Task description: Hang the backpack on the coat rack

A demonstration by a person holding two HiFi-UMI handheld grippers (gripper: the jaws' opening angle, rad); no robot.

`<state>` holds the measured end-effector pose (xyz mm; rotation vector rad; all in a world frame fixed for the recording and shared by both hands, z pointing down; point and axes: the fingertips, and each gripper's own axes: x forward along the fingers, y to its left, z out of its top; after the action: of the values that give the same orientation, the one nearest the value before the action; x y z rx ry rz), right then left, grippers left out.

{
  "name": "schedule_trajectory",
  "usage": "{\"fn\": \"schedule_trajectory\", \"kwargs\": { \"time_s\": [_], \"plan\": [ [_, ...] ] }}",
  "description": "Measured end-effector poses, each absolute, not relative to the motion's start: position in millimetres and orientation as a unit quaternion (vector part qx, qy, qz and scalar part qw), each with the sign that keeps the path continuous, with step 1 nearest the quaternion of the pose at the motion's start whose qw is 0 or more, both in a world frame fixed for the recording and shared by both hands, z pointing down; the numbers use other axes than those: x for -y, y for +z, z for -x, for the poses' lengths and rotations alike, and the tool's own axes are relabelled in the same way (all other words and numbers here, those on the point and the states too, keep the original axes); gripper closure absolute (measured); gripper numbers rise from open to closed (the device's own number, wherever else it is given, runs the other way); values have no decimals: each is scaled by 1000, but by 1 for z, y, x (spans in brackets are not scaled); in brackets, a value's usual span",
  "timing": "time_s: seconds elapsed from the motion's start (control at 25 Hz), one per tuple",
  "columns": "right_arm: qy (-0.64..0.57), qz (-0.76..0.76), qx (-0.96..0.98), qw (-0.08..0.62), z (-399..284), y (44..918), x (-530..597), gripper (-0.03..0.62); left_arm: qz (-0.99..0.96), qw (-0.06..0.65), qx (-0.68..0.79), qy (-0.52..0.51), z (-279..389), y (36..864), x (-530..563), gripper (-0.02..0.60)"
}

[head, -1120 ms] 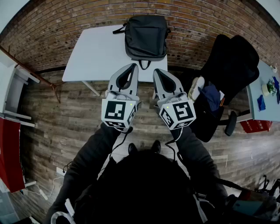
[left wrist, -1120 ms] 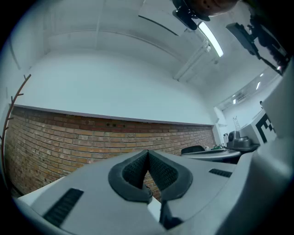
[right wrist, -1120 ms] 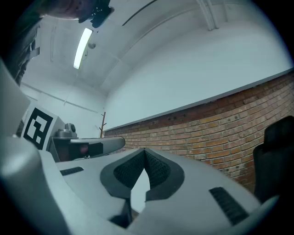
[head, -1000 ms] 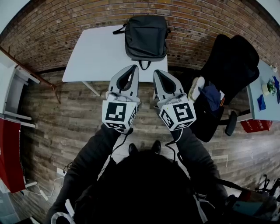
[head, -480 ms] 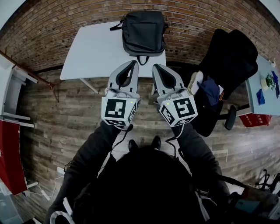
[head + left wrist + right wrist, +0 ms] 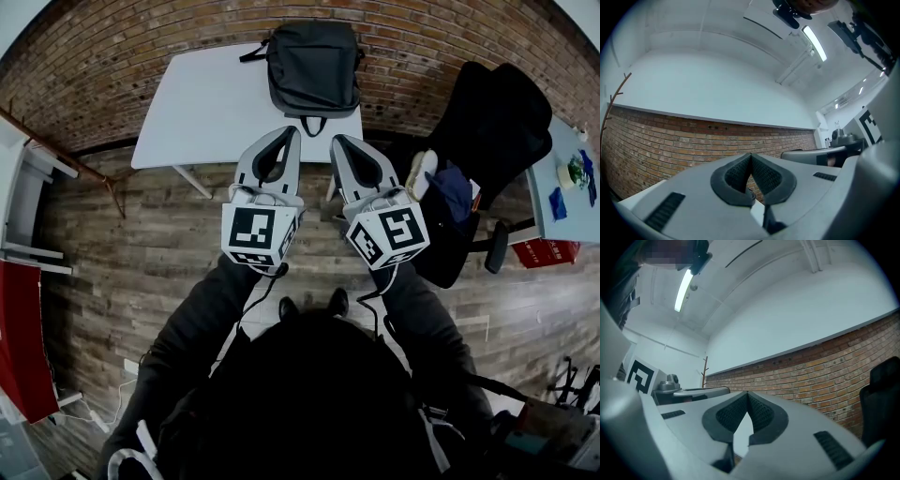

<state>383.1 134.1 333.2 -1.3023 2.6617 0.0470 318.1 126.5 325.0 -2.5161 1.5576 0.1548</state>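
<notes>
Lying flat on the white table (image 6: 202, 112) by the brick wall, the dark backpack (image 6: 312, 66) is looking soft and slumped, probably sagging once lifted. Its small top loop (image 6: 312, 126), facing the person, is offering the surest hold. The left gripper (image 6: 290, 131) and right gripper (image 6: 337, 140) are hovering just short of it, jaws pressed together, empty.
</notes>
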Motion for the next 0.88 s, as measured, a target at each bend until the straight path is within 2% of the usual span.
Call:
{"fn": "schedule_trajectory", "kwargs": {
  "time_s": [0.4, 0.88],
  "plan": [
    [5, 461, -884, 75, -359, 357, -128, 579, 856, 78, -509, 50, -283, 346, -114, 572],
    [-16, 458, -887, 63, -397, 394, -10, 565, 854, 68, -515, 31, -315, 382, 2, 572]
  ]
}}
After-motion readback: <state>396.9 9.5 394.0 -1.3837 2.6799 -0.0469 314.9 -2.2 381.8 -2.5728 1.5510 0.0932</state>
